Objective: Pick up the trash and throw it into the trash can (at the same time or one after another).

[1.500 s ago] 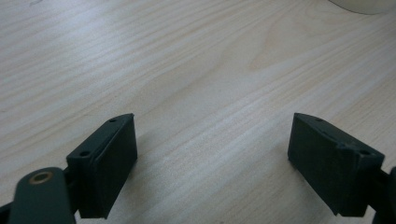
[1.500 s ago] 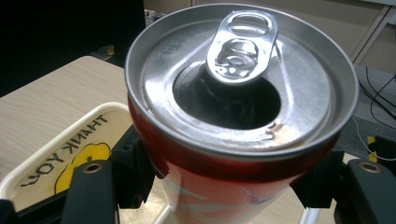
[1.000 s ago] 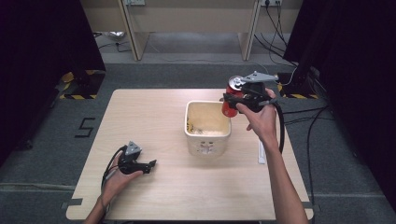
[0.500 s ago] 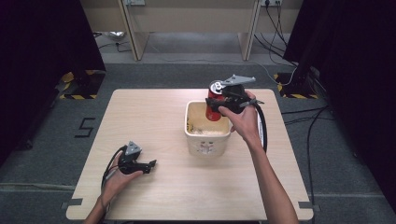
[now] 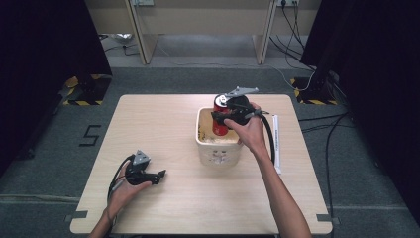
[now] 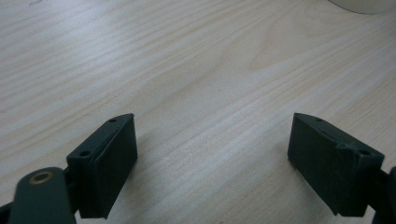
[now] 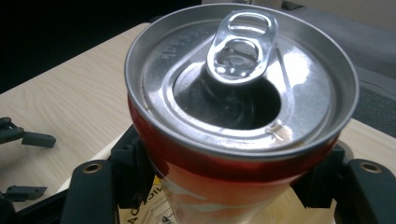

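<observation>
Near the table's (image 5: 168,208) front-left corner the left gripper (image 6: 212,163) rests with jaws spread, empty. Toward the back edge, the right gripper (image 5: 229,113) pinches an opened can (image 7: 233,116) over the tub (image 5: 218,148); lowering it upright, then releasing, should work best.

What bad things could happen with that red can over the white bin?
1. The red can is already opened, so any drink left inside might spill if it tips; the pictures cannot show whether it is empty.
2. The right gripper pinches only its sides over the white bin, so it could slip and drop.
3. Squeezing harder may dent the thin can.
</observation>
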### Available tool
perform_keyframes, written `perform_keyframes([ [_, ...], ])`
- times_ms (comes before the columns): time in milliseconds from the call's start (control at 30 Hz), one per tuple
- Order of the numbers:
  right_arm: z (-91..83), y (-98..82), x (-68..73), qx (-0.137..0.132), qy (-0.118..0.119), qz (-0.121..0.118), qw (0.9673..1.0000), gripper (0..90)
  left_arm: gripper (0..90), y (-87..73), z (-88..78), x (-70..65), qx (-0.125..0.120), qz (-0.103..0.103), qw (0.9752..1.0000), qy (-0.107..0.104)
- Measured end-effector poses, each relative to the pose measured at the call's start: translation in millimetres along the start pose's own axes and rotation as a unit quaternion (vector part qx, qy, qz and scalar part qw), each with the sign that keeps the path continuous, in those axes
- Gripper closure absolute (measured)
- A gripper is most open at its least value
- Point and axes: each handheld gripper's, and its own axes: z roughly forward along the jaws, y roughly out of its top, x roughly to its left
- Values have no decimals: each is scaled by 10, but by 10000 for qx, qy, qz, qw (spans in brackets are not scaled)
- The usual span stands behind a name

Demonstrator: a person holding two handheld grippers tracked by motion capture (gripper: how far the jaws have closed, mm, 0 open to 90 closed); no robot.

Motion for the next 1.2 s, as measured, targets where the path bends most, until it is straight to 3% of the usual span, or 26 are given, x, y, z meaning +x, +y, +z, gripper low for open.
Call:
perform_keyframes([
  [467,268,-132,68,372,135,-70,9992,334,152,0,0,0,1,1,10000,-2],
  [600,267,-134,64,350,255,66,9990,263,152,0,0,0,0,-1,10000,0],
  [767,70,-79,-1,81,351,155,9992,237,152,0,0,-1,-2,4,10000,-5],
  [1200,-395,-192,-350,-3,-348,222,9991,265,152,0,0,-2,-4,3,10000,0],
])
